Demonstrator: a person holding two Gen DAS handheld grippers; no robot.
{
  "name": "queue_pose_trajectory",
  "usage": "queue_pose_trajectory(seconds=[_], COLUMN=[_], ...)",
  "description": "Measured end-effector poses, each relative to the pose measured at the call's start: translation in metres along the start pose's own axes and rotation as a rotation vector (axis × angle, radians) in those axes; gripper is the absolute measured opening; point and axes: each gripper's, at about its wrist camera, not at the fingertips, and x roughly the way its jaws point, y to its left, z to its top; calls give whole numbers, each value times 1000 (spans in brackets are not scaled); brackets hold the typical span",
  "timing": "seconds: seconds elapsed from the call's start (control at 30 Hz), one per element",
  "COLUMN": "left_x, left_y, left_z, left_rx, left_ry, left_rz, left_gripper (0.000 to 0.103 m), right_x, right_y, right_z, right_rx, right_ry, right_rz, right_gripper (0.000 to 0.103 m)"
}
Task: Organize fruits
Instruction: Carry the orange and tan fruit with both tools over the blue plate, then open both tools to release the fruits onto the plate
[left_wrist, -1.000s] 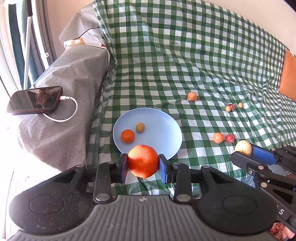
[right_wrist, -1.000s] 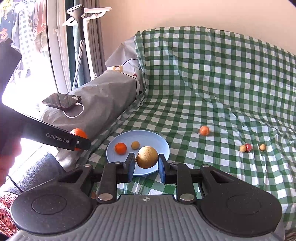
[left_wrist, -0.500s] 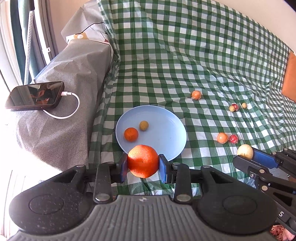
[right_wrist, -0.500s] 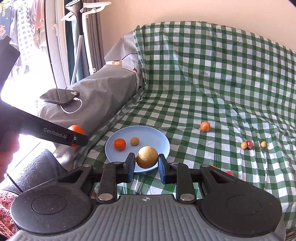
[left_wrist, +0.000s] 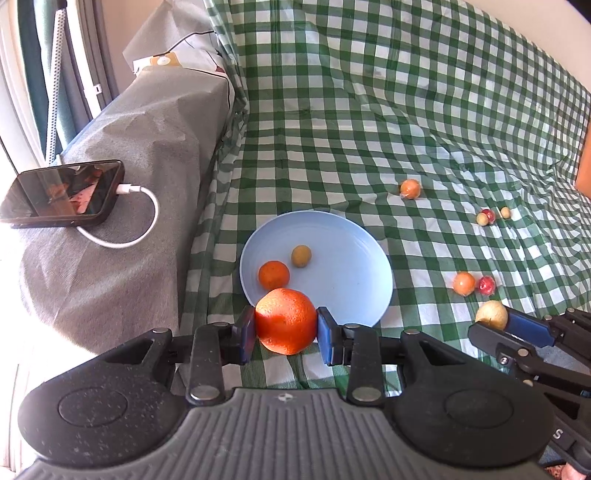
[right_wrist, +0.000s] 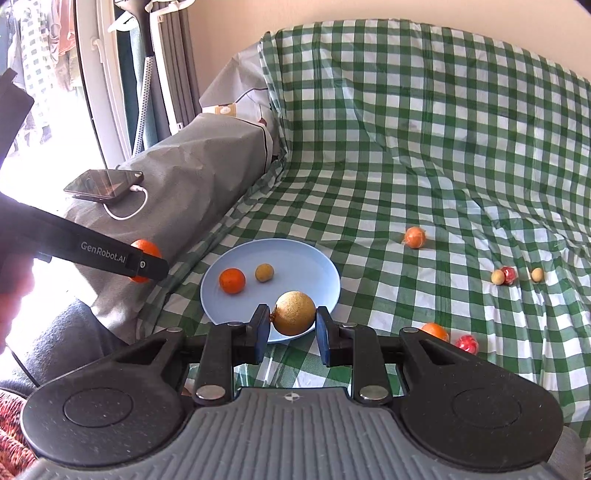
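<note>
Now the blue plate looms larger and nearer in both wrist views than a second ago. Tilted downward, the left gripper pinches a big orange at the plate's near rim; the right gripper clamps a smaller yellow-brown fruit over it.

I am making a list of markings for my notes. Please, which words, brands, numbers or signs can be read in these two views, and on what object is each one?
"GenRobot.AI": white lettering on the side of the left gripper, seen in the right wrist view.
"S": a single white letter on the body of the right gripper, at the lower right edge of the left wrist view.
Small white tag on the window frame: too small to read.
Tan label on the grey cover: blurred, unreadable.
</note>
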Motion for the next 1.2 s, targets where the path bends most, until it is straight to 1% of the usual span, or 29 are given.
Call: queue_pose_trajectory(seconds=[0.13, 0.5, 0.83, 1.03, 1.07, 1.1, 1.13, 1.17, 1.2], left_x=[21, 86, 137, 160, 162, 162, 162, 159, 153], left_y=[-3, -7, -11, -14, -15, -15, -16, -17, -18], left_z=[10, 33, 38, 37, 37, 38, 40, 42, 42], left_rx=[13, 48, 81, 107, 109, 112, 115, 113, 109], left_ry=[28, 119, 193, 233, 236, 239, 240, 230, 198], left_rz=[7, 42, 70, 64, 59, 56, 64, 84, 96], left_gripper=[38, 38, 38, 40, 42, 63, 92, 101, 103], right_x=[21, 96, 145, 168, 172, 175, 179, 183, 185], right_y=[-1, -6, -16, -18, -18, -17, -17, -17, -16], right_z=[4, 11, 8, 5, 5, 5, 6, 7, 8], right_rx=[-2, -18, -23, -43, -49, -56, -65, -74, -80], right_ry=[26, 104, 170, 194, 198, 203, 210, 219, 223], right_rz=[8, 19, 17, 14, 14, 18, 28, 37, 39], right_gripper=[28, 28, 28, 28, 28, 28, 29, 30, 40])
